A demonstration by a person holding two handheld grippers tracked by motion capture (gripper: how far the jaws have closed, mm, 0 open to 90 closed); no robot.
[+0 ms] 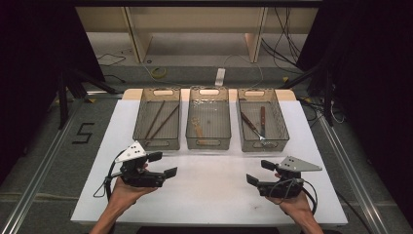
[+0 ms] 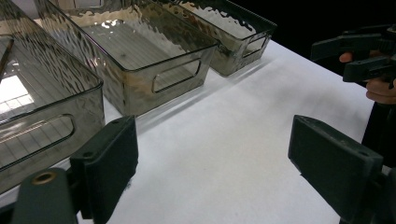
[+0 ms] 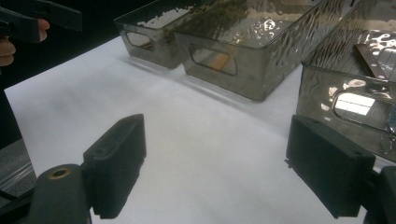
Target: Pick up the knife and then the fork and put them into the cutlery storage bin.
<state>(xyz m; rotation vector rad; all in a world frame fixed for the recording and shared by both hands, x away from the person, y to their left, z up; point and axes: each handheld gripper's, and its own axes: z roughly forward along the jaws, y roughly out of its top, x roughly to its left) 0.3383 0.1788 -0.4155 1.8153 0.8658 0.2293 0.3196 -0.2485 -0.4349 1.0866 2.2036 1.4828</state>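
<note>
bins: three smoky clear bins sit in a row at the far side of the white table, handle cutouts toward you, so each can be reached from your edge without leaning over another.
left bin: holds two long dark chopsticks laid lengthwise, slightly crossed; like things seem to be kept together.
middle bin: holds one pale wooden utensil near its front; the rest of its floor looks bare.
right bin: holds a fork and a brown-handled knife, handles pointing away from you.
sorting logic: one kind of cutlery per bin, as i read it; the open strip of table in front serves as working room.
left gripper: you hold it low over the table just in front of the left bin, jaws spread wide and nothing between them, aimed inward toward the middle.
right gripper: mirrored on the other side, below the right bin, jaws likewise apart and carrying nothing.
stance: both tools are well apart and clear of the bins, a neutral ready pose, so either hand can go to its nearest bin.
next reach: the utensils lie flat on the bin floors, so you would have to come down over the wall.
</note>
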